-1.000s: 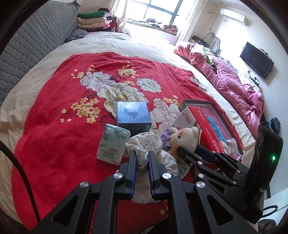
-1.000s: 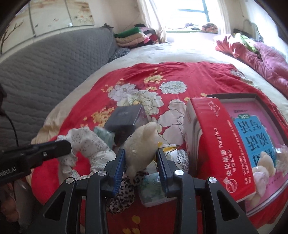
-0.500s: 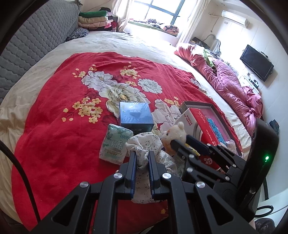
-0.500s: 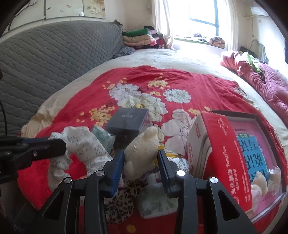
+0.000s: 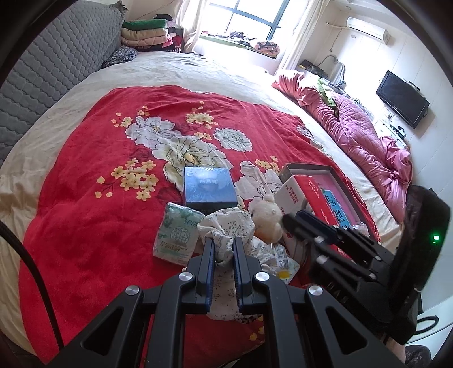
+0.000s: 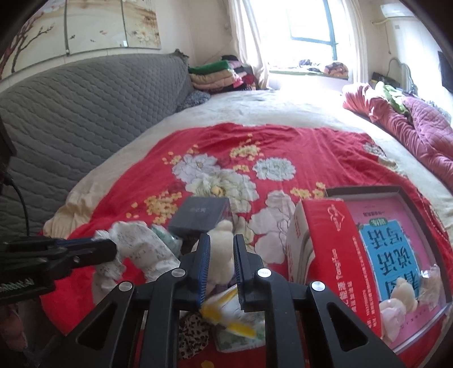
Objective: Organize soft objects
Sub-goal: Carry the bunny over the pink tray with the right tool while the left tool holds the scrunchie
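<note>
Two grabs underway, nothing sorted yet: your left gripper (image 5: 222, 249) clamps the floral cloth (image 5: 226, 226), your right gripper (image 6: 220, 254) squeezes the plush bear (image 6: 219, 249), both just above the red blanket (image 5: 85, 198) pile.

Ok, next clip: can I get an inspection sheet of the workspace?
Surface: bed under a red floral blanket.
Job's things: floral cloth, plush bear, leopard fabric.
Clutter: blue box, tissue pack, red carton, tray.
Grippers: left gripper shut on the cloth; right gripper shut on the bear.
Cables: black cable at left.
Surroundings: grey headboard, folded bedding, window, pink quilt, TV.
</note>
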Tool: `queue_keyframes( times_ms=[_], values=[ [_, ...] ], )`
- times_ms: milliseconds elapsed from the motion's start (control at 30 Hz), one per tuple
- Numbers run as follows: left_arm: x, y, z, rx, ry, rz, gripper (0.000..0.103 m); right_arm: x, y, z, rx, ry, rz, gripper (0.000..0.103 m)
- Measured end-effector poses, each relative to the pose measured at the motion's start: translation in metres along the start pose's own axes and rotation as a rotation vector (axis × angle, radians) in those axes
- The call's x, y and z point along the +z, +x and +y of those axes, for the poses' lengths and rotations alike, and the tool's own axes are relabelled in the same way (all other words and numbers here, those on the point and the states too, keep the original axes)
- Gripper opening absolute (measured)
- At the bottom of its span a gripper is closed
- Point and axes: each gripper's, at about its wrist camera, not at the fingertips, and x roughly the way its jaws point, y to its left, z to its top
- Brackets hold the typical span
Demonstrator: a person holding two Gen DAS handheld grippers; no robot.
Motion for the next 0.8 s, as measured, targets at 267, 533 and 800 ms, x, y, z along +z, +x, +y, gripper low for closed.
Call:
queue_keyframes(
  times_ms=[267,533,800],
  values=[
    [-0.002,0.001,0.008,0.004,-0.011,0.006,0.012,0.001,0.018,0.013,-0.013,-0.026,0.036,0.058],
    [0.002,-0.002,0.009,0.008,-0.009,-0.004,0.012,0.003,0.038,0.006,-0.023,0.019,0.064,0.035],
    [0.011,-0.006,-0.002,0.012,0.013,-0.013,0.012,0.015,0.011,-0.005,0.008,0.058,-0.015,0.034]
  ],
)
